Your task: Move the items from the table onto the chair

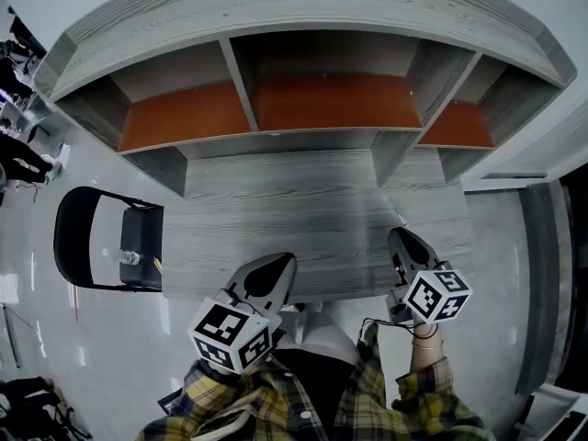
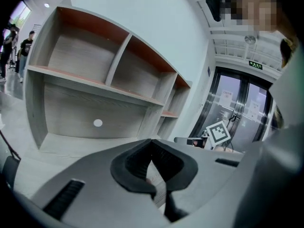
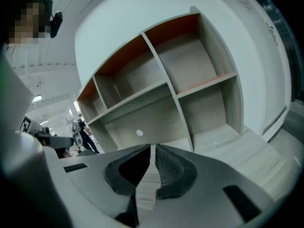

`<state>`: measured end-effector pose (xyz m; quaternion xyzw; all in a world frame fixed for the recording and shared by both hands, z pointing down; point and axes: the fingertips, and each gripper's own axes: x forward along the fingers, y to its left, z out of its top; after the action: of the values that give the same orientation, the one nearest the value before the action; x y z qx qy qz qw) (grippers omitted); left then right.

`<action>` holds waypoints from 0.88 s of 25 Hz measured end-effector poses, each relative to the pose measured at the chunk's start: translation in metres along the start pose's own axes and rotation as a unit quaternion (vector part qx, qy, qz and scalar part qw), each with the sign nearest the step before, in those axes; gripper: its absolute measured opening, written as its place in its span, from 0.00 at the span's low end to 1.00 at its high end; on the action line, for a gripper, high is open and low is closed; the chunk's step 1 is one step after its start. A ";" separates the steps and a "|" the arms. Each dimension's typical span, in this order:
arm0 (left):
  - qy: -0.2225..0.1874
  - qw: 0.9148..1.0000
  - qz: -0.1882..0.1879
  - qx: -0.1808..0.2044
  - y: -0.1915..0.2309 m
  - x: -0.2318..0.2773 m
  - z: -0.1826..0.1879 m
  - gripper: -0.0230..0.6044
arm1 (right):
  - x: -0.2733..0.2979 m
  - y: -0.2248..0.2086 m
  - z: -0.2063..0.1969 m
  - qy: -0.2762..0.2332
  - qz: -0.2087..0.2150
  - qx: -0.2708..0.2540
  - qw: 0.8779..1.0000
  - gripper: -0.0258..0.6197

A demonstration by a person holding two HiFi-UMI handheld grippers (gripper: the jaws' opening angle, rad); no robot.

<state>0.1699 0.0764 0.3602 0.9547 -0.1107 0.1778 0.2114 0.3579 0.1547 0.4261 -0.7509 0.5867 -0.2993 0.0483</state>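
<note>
Your left tongs (image 1: 281,266) and right tongs (image 1: 405,240) are both pressed together, tip to tip, over the near edge of the tabletop (image 1: 312,214). The small clear bottle (image 1: 130,257) sits on the chair (image 1: 83,242) seat, just off the tabletop's left end. The shelf cubbies (image 1: 276,99) run along the far side.

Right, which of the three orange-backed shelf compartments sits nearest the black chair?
The leftmost compartment in the head view: it is on the chair side; the other two lie farther right.
</note>
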 end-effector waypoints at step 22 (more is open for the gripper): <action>0.081 0.995 0.039 -0.038 0.022 0.007 -0.049 0.04 | 0.091 -0.200 -0.123 0.233 -0.169 -0.089 0.954 0.26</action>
<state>0.1553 0.0774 0.4127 0.9235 -0.1367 0.2580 0.2489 0.4784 0.1672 0.6471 -0.7496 0.4705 -0.4164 -0.2080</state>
